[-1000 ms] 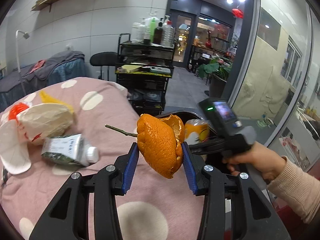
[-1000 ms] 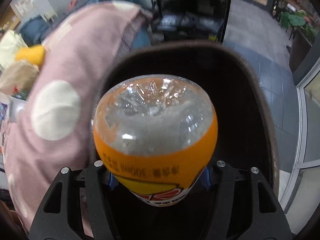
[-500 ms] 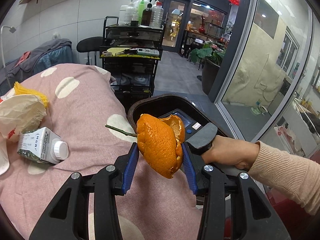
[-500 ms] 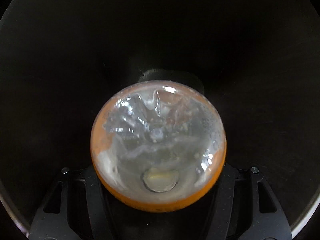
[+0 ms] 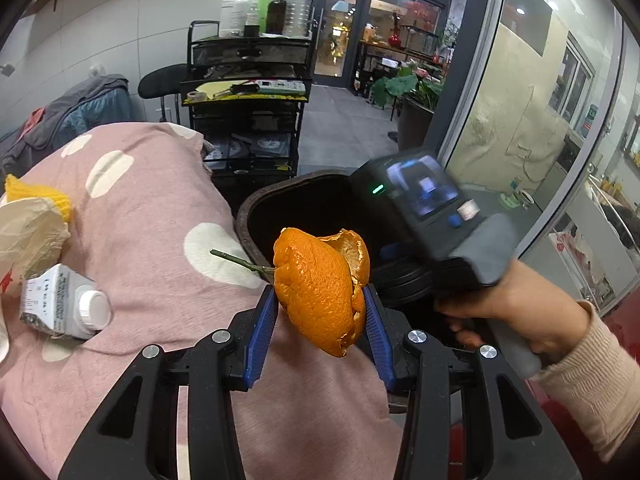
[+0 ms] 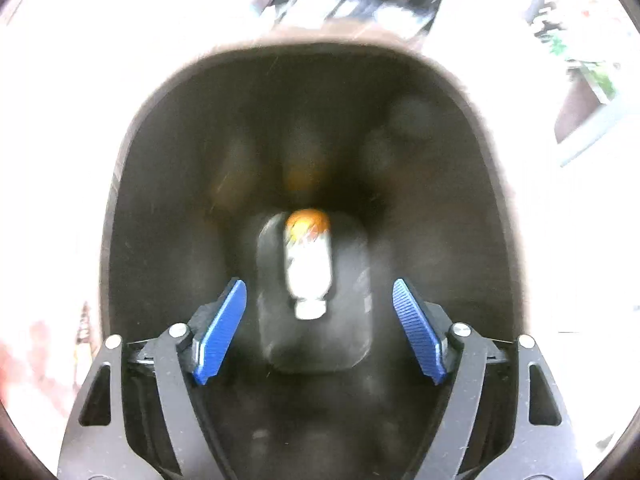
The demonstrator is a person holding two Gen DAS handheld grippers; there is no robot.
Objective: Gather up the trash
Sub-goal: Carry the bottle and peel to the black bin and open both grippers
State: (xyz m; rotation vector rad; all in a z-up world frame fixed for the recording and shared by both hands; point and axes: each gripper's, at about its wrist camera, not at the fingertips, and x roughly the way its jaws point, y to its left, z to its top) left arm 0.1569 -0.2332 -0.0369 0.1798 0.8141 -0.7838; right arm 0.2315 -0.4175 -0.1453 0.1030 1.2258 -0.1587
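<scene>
Right wrist view: bottle point(image 6: 307, 264) is seen lying at the bin point(image 6: 120, 208) bottom below the spread-apart right gripper point(image 6: 320, 330), while peel point(image 5: 320, 288) is clamped in the left gripper point(image 5: 320, 320) near the bin, carton point(image 5: 64, 308) and wrapper point(image 5: 28, 232) left uncollected on the blanket point(image 5: 152, 208).

My right hand-held gripper point(image 6: 318, 330) points down into the dark bin point(image 6: 132, 208), its blue pads point(image 6: 220, 332) spread wide with nothing between them. At the bin's bottom lies a blurred plastic bottle point(image 6: 308, 264), orange base away from me, white cap toward me.
</scene>
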